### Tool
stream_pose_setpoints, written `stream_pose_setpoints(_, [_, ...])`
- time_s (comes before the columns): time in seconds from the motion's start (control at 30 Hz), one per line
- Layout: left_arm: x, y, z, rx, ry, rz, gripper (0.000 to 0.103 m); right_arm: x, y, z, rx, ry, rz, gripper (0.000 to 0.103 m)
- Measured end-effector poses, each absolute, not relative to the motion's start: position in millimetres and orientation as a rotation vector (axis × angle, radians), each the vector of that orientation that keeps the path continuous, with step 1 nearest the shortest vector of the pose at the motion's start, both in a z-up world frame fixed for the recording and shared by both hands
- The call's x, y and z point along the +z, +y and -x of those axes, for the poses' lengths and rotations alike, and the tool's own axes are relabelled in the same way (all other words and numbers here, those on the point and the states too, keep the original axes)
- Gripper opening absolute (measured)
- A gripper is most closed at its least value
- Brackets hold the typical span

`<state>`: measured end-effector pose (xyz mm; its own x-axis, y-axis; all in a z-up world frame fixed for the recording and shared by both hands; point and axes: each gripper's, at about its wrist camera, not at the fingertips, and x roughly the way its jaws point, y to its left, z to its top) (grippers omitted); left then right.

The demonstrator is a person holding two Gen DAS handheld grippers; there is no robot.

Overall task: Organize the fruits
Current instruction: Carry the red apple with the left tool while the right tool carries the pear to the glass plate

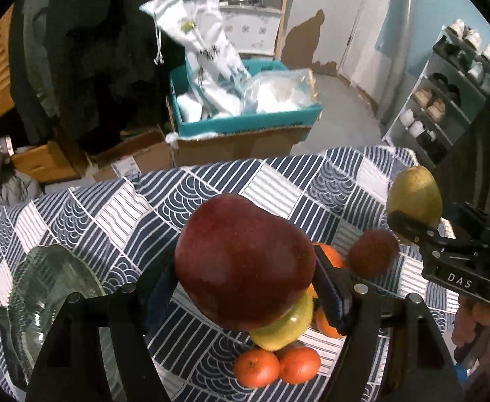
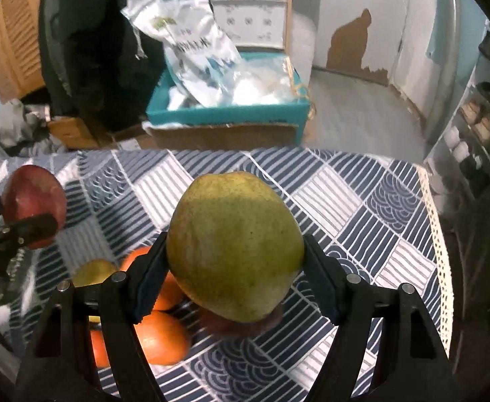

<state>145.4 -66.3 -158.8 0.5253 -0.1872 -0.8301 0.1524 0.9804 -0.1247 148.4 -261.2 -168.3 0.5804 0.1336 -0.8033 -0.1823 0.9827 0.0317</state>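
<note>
Above the patterned tablecloth [image 1: 77, 214], left hand-held gripper [image 1: 245, 278] clamps a red apple [image 1: 241, 261]; right hand-held gripper [image 2: 234, 268] clamps a pear [image 2: 234, 244], both angled downward.

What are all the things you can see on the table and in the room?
red apple: one, dark red, held up in the left gripper
pear: one, green-yellow, held up in the right gripper
oranges: at least four, orange, bunched on the tablecloth under the grippers
yellow fruit: one, yellow, among the oranges, partly hidden
small red fruit: one, dark red, on the cloth beside the oranges
tablecloth: one, navy and white patches
glass dish: one, clear, left end of the table
teal box: one, holding white bags, on cardboard boxes behind the table
shoe rack: one, white, far right
left gripper: black
right gripper: black
</note>
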Motion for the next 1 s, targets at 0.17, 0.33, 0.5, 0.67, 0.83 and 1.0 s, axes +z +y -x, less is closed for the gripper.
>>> stream_pose_setpoints(0.17, [-134, -59, -129, -0.210, 0.951, 0.061, 0.076, -137, -256, -133, 0.204, 0.870, 0.043, 0.076])
stream_pose_setpoints(0.33, [-112, -50, -112, -0.215, 0.909, 0.083, 0.077, -111, -251, -117, 0.224, 0.816, 0.032, 0.076])
stream_pose_setpoints(0.5, [-93, -42, -98, -0.211, 0.875, 0.098, 0.077, -88, -246, -102, 0.247, 0.772, 0.015, 0.076])
stream_pose_setpoints(0.67, [-77, -35, -86, -0.217, 0.846, 0.116, 0.077, -69, -242, -87, 0.265, 0.732, 0.012, 0.076])
stream_pose_setpoints(0.83, [-64, -28, -72, -0.214, 0.812, 0.118, 0.077, -54, -235, -74, 0.283, 0.708, 0.012, 0.076])
stream_pose_setpoints(1.0, [-52, -21, -59, -0.205, 0.778, 0.106, 0.077, -42, -224, -64, 0.307, 0.680, 0.026, 0.076])
